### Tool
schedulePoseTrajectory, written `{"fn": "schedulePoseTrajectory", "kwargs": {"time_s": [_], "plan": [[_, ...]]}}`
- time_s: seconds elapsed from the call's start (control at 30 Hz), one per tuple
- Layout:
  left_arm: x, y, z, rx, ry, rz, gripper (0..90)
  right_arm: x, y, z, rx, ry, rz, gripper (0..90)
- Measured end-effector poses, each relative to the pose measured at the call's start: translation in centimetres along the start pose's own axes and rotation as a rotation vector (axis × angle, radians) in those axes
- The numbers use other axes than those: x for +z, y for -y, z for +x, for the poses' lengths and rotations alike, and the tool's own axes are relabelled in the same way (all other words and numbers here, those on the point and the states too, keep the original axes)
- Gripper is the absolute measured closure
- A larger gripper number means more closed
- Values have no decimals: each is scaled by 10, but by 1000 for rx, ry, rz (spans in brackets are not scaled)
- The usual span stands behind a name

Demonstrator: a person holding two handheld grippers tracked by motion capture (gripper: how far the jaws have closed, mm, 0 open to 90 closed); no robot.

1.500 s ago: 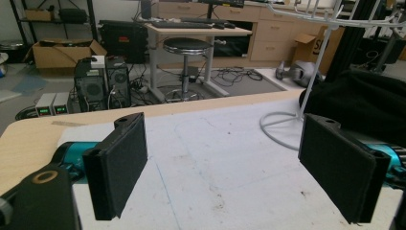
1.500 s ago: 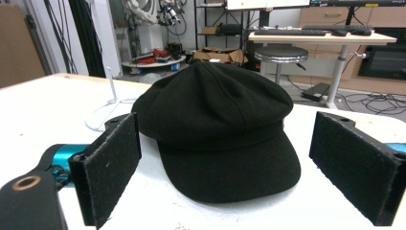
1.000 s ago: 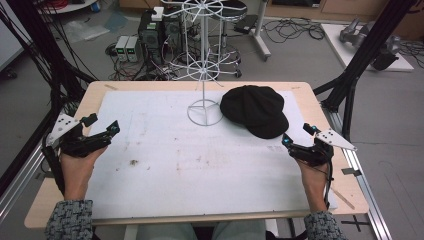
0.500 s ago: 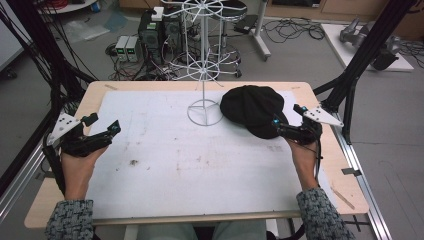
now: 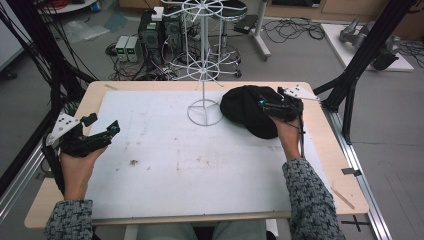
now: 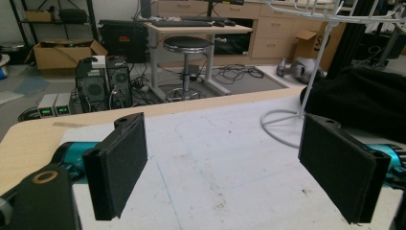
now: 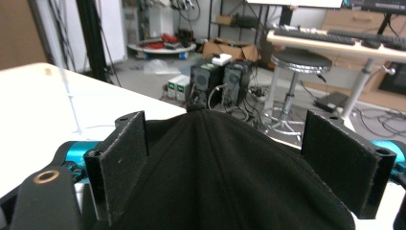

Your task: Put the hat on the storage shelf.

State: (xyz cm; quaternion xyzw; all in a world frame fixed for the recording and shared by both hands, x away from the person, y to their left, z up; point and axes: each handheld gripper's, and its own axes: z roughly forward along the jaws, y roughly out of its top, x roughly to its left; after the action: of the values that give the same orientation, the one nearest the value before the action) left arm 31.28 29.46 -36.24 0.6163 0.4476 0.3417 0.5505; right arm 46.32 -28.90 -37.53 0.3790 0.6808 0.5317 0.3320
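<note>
A: Two grippers over the table. Starting at the left: left gripper held above the white mat near the left edge, jaws spread wide, nothing between them.

B: Agreed. Seen along its own jaws: bare mat between the two black pads, apart by a broad gap. Off to the far side, wire stand and a dark mass of black cap beyond it.

A: Moving toward the middle: white wire stand upright, round base on the mat, just left of the black cap. Touching or only beside, cannot tell.

B: Then the cap itself: lying on the table's far right part, crown up, partly on the mat.

A: And the right gripper right at the cap, over its right side, hand coming from below.

B: From its own camera: jaws wide apart, cap bulging up between the pads, crown rising into the gap. Not pinched; space visible on both sides between fabric top and pads.
</note>
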Motion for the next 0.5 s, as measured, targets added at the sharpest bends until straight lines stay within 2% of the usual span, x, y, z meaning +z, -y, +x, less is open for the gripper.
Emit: {"fn": "schedulePoseTrajectory", "kwargs": {"time_s": [0.03,0.07,0.1,0.13,0.17,0.27,0.37,0.5], "plan": [[1,0,0,0,1,-1,174,10,0,0,-7,-1,8,164],[1,0,0,0,1,-1,174,10,0,0,-7,-1,8,164],[1,0,0,2,2,1,174,20,2,-1,-22,1,37,166],[1,0,0,2,2,1,174,20,2,-1,-22,1,37,166],[0,0,0,1,0,1,174,29,3,-2,-17,-4,60,171],[0,0,0,0,-1,2,174,35,6,-2,-33,-22,90,234],[0,0,0,0,0,1,174,40,10,-3,-51,-24,119,244],[0,0,0,0,2,-1,174,43,17,-9,-18,-24,152,251]]}}
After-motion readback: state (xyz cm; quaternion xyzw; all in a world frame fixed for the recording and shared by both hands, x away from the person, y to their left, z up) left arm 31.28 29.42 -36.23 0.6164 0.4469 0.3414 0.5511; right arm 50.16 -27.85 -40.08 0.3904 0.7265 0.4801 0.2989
